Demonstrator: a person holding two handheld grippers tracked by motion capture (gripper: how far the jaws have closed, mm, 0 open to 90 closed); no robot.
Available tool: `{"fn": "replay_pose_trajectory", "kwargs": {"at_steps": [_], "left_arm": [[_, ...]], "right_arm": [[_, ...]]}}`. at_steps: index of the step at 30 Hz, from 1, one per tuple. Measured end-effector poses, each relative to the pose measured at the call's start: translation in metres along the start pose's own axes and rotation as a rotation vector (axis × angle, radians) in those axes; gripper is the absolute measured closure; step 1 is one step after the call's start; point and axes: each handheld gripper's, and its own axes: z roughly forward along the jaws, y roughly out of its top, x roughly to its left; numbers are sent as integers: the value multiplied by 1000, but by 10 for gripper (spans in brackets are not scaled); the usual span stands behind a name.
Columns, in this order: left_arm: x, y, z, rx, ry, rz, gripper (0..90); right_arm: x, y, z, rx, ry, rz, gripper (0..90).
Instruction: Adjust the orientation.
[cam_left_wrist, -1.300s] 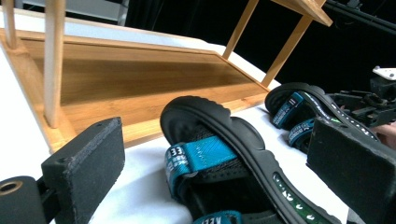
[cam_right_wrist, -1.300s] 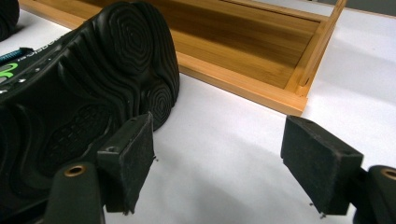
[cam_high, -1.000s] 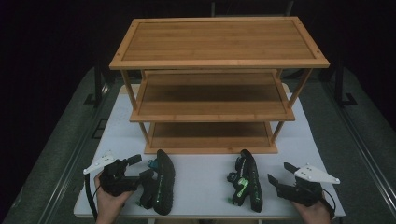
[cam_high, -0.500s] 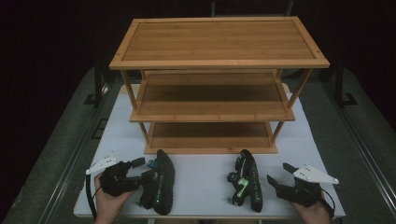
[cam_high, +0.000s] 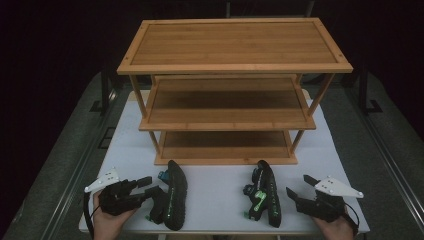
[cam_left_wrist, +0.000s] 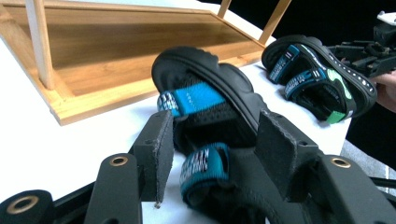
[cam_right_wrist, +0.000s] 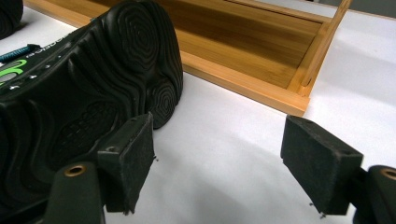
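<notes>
Close left tool (cam_high: 152, 192), jaws just narrowing astride the left sandal (cam_high: 172, 195) lying near-left on the worktop (cam_high: 220, 182), squarely on its strapped middle; keep right tool (cam_high: 300, 192) wide beside the right sandal (cam_high: 265, 197).

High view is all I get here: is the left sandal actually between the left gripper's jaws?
Observer: Yes. The left gripper view shows the left sandal between the jaws of the left gripper, which have just been closing; a gap shows beside one pad.
Operator: Which part sits there?
Observer: The strapped middle: a blue strap lies between the pads.
Operator: And the right gripper?
Observer: The right gripper is open over bare table; the ridged sole of the right sandal stands just outside one pad.
</notes>
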Motion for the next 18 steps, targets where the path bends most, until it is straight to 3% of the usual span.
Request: {"fn": "replay_pose_trajectory", "kwargs": {"at_steps": [8, 10, 18], "left_arm": [[6, -1, -10, 7, 8, -16, 558], [8, -2, -14, 22, 2, -11, 600], [12, -7, -15, 97, -16, 2, 604]], "right_arm": [[2, 1, 0, 2, 1, -6, 252], [2, 0, 0, 1, 1, -5, 252], [2, 0, 0, 1, 3, -6, 252]]}}
